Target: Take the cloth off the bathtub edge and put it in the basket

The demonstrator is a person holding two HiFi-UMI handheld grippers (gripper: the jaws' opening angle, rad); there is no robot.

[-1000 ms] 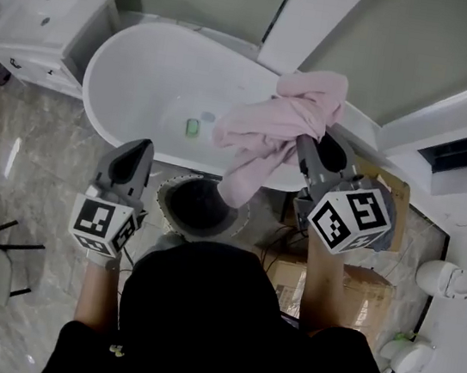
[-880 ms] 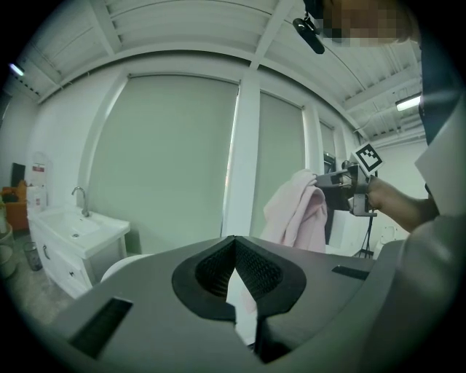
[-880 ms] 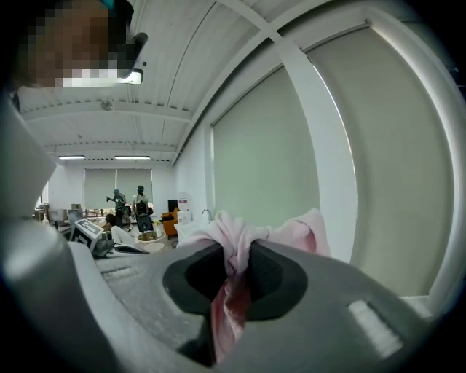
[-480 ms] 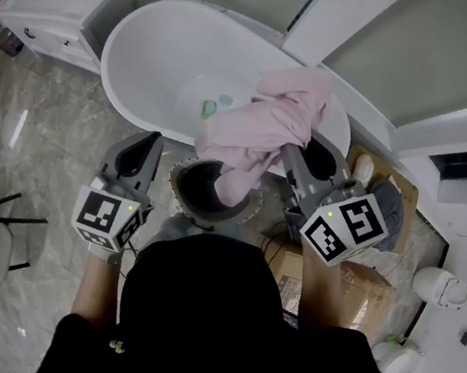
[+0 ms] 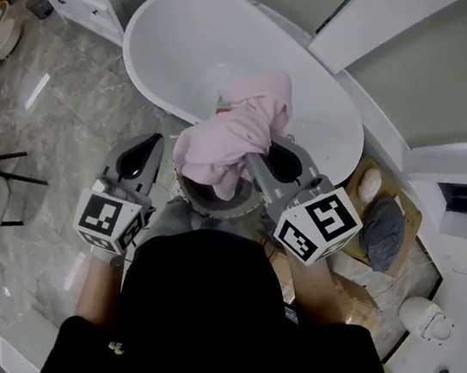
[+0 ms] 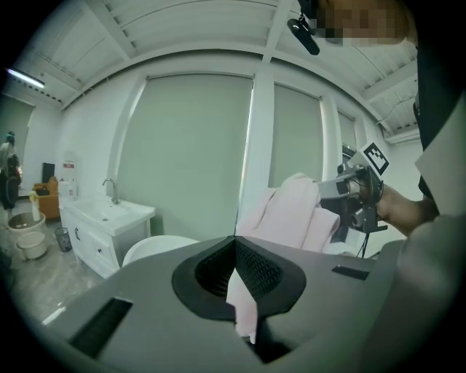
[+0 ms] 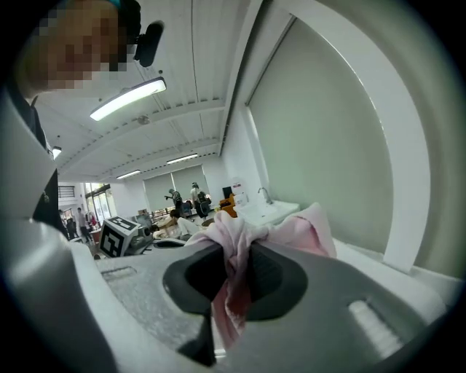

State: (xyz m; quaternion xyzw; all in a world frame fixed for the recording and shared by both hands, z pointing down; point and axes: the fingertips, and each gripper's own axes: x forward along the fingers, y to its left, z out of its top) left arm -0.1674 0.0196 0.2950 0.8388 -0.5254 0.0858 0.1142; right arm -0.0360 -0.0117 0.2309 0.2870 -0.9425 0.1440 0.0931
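your right gripper (image 5: 253,162) has its jaws pinched narrow on a bunched fold of the pink cloth (image 5: 228,137). the cloth hangs from them above the basket (image 5: 182,193), and in the head view its lower end overlaps the basket's opening. the basket stands on the floor just beside the bathtub (image 5: 178,34). your left gripper (image 5: 145,152) is beside the basket, jaws together and empty.

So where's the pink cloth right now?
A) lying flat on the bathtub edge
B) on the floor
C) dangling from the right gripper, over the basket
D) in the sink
C: the pink fabric cloth hangs pinched in the right gripper, its lower end over the round dark basket, off the white bathtub.
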